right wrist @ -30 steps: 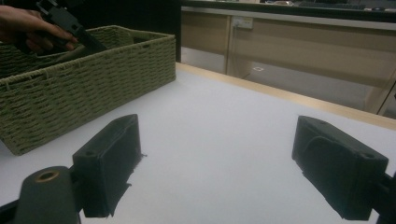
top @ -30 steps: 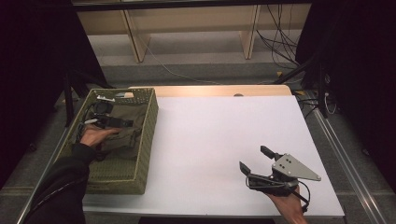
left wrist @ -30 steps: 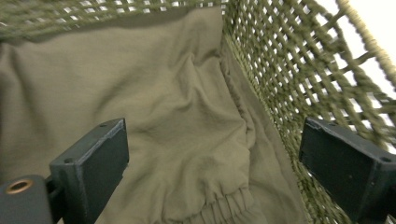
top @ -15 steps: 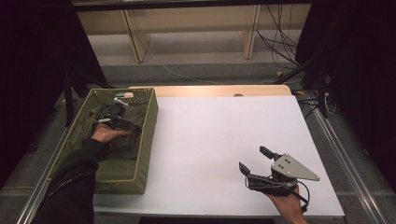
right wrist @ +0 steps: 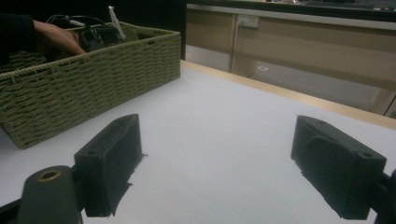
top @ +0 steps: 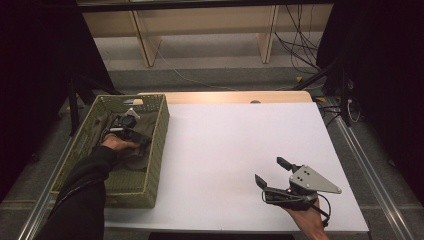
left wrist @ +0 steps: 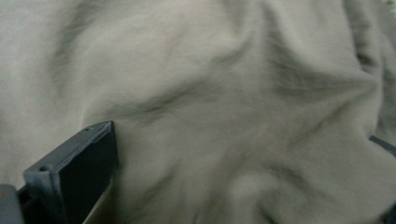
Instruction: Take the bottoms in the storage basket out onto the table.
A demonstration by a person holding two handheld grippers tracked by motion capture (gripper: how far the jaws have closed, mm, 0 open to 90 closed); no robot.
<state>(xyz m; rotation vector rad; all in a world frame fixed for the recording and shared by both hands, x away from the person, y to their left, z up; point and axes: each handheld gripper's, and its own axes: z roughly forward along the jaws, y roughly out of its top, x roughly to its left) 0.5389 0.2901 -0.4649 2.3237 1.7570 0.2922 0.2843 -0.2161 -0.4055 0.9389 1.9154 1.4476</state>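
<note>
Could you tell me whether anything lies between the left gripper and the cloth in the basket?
Nothing visible does. The left gripper is down inside the woven basket, and in its own view the grey-green cloth lies right at its wide-apart jaws.

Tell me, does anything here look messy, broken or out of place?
Nothing looks broken or spilled. The cloth in the basket lies rumpled, not folded, with the left gripper reaching down into it. The right gripper rests open on the bare white table.

white table (top: 235, 145), cables (top: 295, 40), perhaps shelving (top: 205, 25)
</note>
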